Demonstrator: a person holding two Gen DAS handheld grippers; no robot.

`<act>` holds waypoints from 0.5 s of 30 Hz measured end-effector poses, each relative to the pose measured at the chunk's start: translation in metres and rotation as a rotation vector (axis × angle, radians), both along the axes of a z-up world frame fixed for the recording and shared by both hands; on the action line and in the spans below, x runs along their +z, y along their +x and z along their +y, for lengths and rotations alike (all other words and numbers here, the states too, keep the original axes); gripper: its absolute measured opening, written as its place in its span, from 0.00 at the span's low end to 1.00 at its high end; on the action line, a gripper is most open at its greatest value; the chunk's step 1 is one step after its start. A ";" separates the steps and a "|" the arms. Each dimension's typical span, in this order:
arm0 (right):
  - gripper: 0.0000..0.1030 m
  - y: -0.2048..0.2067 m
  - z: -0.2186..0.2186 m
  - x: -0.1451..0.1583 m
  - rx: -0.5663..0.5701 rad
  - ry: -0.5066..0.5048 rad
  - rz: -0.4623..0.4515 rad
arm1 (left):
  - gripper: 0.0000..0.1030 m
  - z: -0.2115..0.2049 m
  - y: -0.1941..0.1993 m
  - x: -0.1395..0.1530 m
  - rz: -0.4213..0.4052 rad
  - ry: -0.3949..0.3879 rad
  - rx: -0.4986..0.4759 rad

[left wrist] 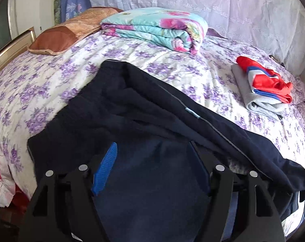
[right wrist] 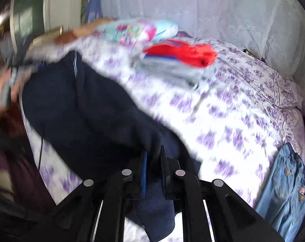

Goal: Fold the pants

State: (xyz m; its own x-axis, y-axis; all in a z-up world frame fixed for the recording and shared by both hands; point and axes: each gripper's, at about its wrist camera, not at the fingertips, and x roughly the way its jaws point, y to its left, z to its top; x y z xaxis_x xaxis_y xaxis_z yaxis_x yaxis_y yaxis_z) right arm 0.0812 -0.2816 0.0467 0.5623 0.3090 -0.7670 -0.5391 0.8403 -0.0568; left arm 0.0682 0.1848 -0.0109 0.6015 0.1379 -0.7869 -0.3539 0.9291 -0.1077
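My left gripper is spread wide with the navy pants bunched between its fingers; my right gripper is clenched on the pants' other end. The pants stretch along the bed's near edge, folded clothes toward its far right corner

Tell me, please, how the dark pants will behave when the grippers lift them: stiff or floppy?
Probably floppy: the pants lie in soft folds and drape over the bed. They look thick and fleecy, so likely somewhat heavy and not slippery. Unheld parts would probably sag between the left gripper and right gripper.
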 end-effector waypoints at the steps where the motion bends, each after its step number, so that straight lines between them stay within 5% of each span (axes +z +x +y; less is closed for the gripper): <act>1: 0.11 0.024 -0.007 0.012 -0.037 0.028 -0.005 | 0.67 0.003 0.001 0.001 0.002 0.000 0.012; 4: 0.17 0.121 -0.031 0.028 -0.250 0.113 0.015 | 0.67 0.006 0.010 0.005 -0.002 0.010 0.039; 5: 0.46 0.152 -0.039 0.021 -0.347 0.104 0.038 | 0.67 0.006 0.013 0.006 -0.002 0.015 0.045; 6: 0.58 0.176 -0.045 0.010 -0.422 0.080 0.059 | 0.67 0.006 0.016 0.007 -0.003 0.014 0.043; 7: 0.58 0.192 -0.049 -0.001 -0.469 0.038 0.060 | 0.67 0.006 0.016 0.008 0.002 0.012 0.045; 8: 0.58 0.201 -0.052 -0.010 -0.510 0.001 0.065 | 0.67 0.008 0.016 0.009 0.005 0.004 0.044; 10: 0.59 0.200 -0.066 -0.027 -0.525 0.080 0.103 | 0.68 0.013 0.012 0.012 0.003 0.002 0.042; 15: 0.74 0.179 -0.099 -0.066 -0.582 0.162 0.146 | 0.75 0.043 0.011 0.005 0.025 0.054 0.111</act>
State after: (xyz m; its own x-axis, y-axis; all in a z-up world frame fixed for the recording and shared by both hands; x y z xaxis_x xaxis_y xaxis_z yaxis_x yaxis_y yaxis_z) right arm 0.2599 -0.3803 -0.0192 0.5667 0.1018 -0.8176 0.0179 0.9906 0.1357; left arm 0.0792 0.2282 -0.0058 0.5606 0.2454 -0.7909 -0.4571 0.8881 -0.0484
